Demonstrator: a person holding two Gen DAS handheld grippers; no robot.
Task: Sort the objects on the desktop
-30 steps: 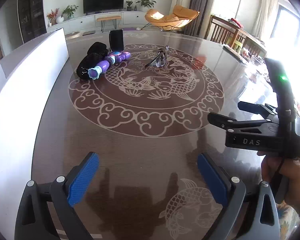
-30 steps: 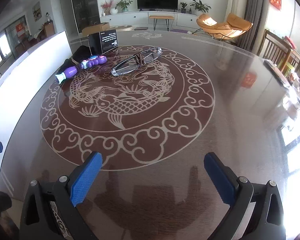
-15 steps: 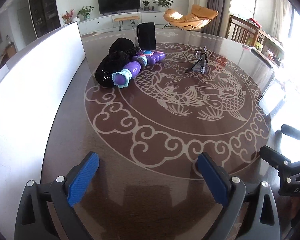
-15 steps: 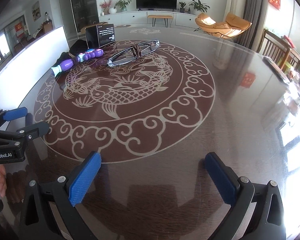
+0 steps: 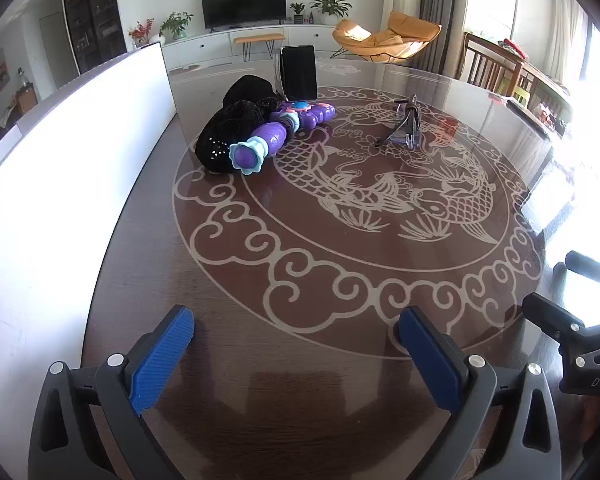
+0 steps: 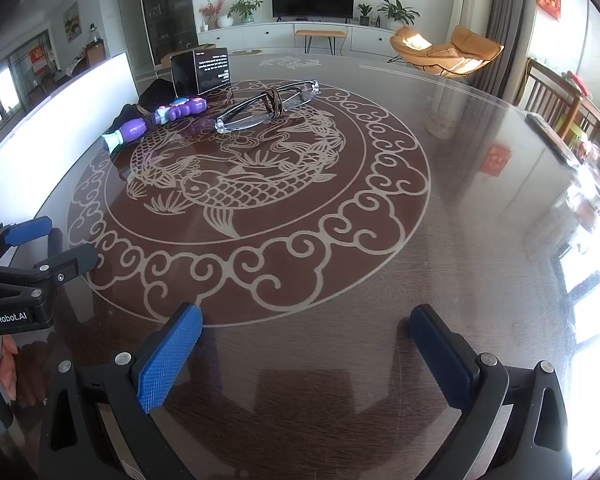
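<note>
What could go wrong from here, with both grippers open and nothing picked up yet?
1. The purple toy lies against the black cloth; the left gripper closing on it might snag or drag the cloth too.
2. The glasses are thin, folded and low on the glossy table; the right gripper may slip off or squeeze the lenses.
3. The black box stands upright just behind the toy, so a reach there could tip it.

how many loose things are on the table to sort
4: a purple toy, leaning on a black fabric bundle; a black box standing behind them; folded glasses right of the toy. The bundle may hide more.
</note>
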